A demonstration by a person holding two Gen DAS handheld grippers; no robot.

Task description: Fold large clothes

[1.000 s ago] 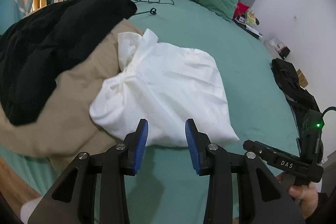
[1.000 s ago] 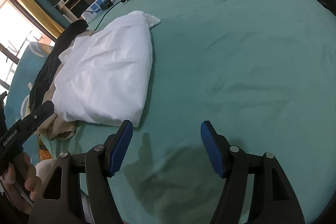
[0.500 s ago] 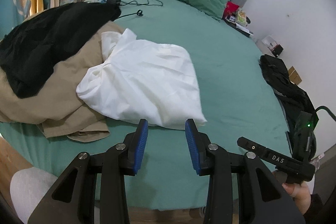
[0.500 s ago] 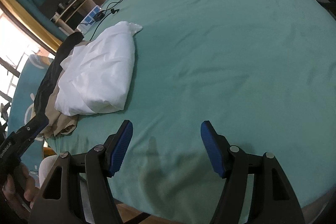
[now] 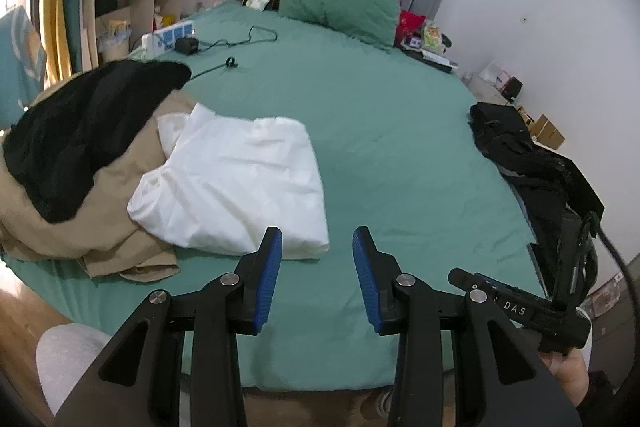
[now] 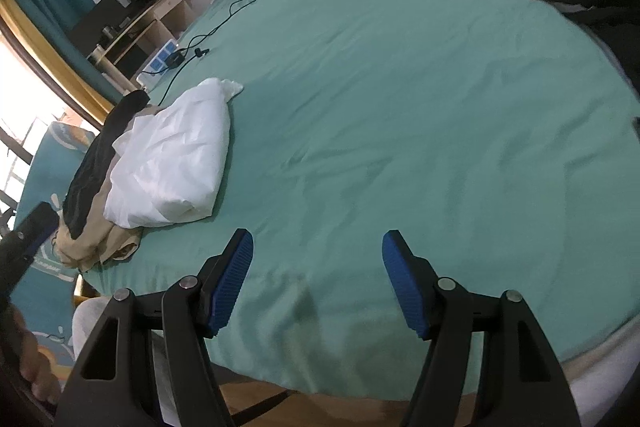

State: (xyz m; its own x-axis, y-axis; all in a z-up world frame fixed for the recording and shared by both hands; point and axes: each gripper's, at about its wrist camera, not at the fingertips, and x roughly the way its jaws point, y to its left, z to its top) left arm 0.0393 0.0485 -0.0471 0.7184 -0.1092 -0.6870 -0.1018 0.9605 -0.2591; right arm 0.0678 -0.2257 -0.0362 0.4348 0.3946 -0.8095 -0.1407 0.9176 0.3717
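- A folded white garment is lying near the bed's left edge, towards the foot, overlapping a tan garment.
- A black garment is lying on the tan one.
- The left tool is hovering over the foot edge, fingers apart, gripping nothing.
- The right tool is hanging over bare sheet, fingers wide apart and empty.

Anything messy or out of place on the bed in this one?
Mostly tidy. The white folded garment lies half on a rumpled heap of tan garment and black garment at the bed's edge. A charger cable trails loose across the green sheet.
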